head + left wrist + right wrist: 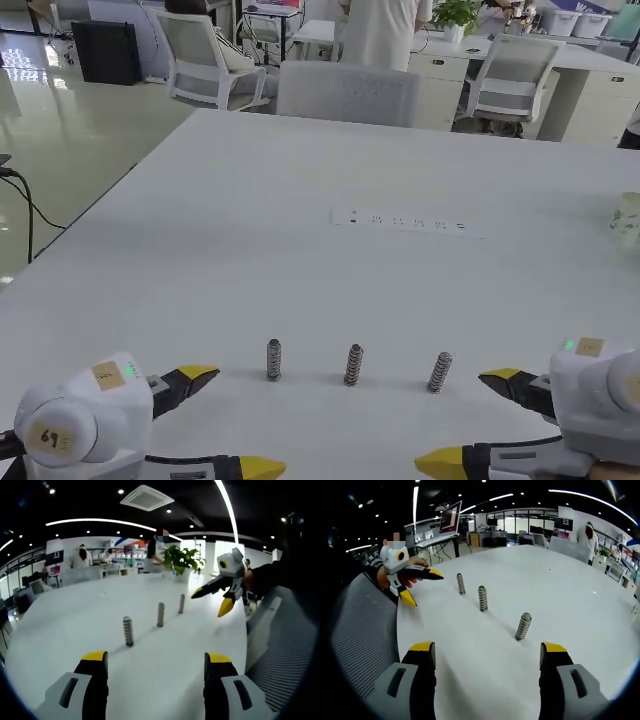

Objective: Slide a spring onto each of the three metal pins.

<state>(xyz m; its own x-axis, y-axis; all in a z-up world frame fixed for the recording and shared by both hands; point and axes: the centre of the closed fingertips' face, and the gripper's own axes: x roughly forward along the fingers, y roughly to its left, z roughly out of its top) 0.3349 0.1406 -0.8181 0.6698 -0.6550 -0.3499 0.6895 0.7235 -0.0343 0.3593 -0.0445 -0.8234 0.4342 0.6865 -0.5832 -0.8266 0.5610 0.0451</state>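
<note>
My left gripper [243,420]: white rounded body, black jaws w/ yellow tips, green LED, tan sticker marked 69; right gripper [452,420] same colours, green LED, tan sticker; dark sleeve [270,575] behind it.

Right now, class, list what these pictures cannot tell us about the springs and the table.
- Pins: in every view the coils of the three upright springs hide whatever is inside them, so it cannot be told whether pins are there.
- Power strip: head view, markings too small to read.
- Pale object: head view, cut off by the right edge, so unidentifiable.
</note>
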